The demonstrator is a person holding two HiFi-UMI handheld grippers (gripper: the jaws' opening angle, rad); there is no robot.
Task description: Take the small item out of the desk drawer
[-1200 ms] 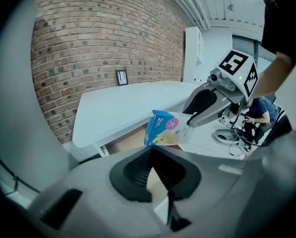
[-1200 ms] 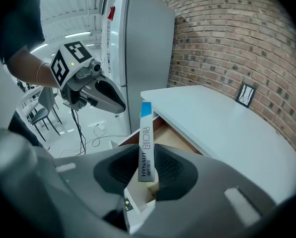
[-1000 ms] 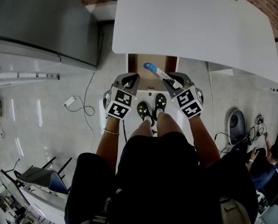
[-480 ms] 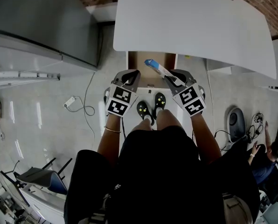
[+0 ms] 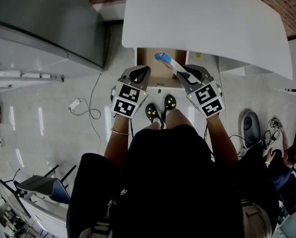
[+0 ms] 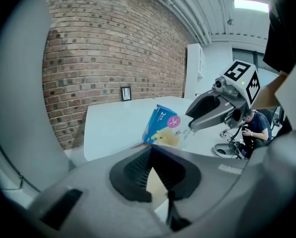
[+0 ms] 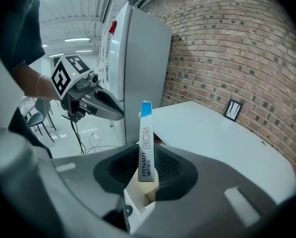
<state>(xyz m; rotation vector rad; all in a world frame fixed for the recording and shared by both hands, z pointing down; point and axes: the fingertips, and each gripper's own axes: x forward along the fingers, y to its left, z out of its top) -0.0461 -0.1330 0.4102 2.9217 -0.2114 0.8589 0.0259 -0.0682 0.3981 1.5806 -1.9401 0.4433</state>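
Note:
My right gripper (image 5: 184, 74) is shut on a slim blue-and-white box (image 5: 169, 64) and holds it up over the open drawer (image 5: 153, 58) under the white desk (image 5: 202, 19). In the right gripper view the box (image 7: 146, 143) stands upright between the pads, above the drawer's brown inside (image 7: 149, 196). My left gripper (image 5: 138, 74) hangs shut and empty just left of it, over the drawer's left side. The left gripper view shows the box (image 6: 163, 127) held by the right gripper (image 6: 191, 124) in front of the desk top (image 6: 113, 128).
A tall grey cabinet (image 5: 43, 24) stands at the left. A power strip with its cable (image 5: 76, 107) lies on the floor beside it. A chair (image 5: 38, 187) is at the lower left. A seated person (image 5: 287, 162) and a floor device (image 5: 251, 128) are at the right. My shoes (image 5: 158, 110) stand below the drawer.
Both grippers have risen toward the desk's edge, and the box has gone up with the right one. Neither gripper's jaws have changed.

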